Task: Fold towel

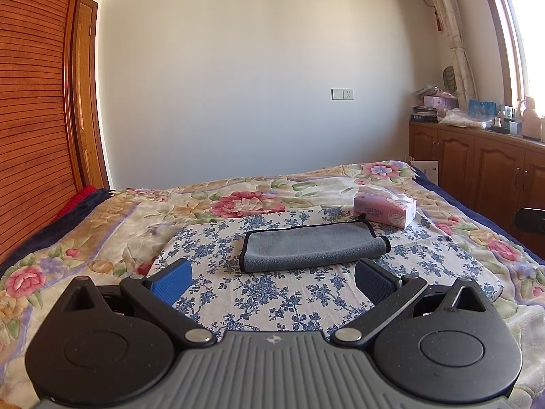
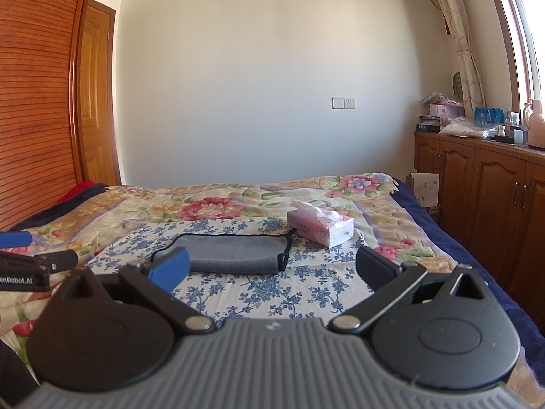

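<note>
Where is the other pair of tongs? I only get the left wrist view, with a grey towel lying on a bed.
Observer: The right tongs hang open just short of the grey towel, gripping nothing.
Operator: Can that camera see my pair?
Observer: Yes. The left tongs poke in at its left edge, beside the towel rather than over it.
Operator: Anything on them I can't see?
Observer: A printed label on the side, ending in "enRobot.AI".
</note>
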`<state>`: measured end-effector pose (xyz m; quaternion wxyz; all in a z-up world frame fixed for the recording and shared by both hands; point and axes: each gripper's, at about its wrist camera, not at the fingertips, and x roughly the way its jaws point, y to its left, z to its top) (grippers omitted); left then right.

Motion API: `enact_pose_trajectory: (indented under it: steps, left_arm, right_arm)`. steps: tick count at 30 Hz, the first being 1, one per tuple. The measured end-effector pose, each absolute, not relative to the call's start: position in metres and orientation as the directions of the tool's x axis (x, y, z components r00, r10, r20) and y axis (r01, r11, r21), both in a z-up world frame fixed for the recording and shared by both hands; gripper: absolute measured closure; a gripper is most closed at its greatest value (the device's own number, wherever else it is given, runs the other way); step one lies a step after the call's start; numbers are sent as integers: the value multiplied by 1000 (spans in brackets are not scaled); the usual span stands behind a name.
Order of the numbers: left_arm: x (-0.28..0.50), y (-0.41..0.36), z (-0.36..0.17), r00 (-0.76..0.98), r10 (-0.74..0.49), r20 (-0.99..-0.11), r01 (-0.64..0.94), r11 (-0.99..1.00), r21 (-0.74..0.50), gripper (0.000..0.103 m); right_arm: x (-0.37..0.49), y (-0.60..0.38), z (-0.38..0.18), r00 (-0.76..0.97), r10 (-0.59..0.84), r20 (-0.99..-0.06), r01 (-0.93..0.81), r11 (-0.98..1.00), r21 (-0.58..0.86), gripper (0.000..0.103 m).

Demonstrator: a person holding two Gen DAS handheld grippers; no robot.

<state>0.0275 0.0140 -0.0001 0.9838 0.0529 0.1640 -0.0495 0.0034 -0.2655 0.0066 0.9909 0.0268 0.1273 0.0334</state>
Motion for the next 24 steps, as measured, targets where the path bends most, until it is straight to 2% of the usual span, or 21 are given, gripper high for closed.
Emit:
enact_pose_trajectory:
  steps: [24]
  left_arm:
    - [28,15,0,941,-80,-329,115,989,88,0]
  right_arm:
    - [4,-269,5,965,66,-253,-53,997,56,0]
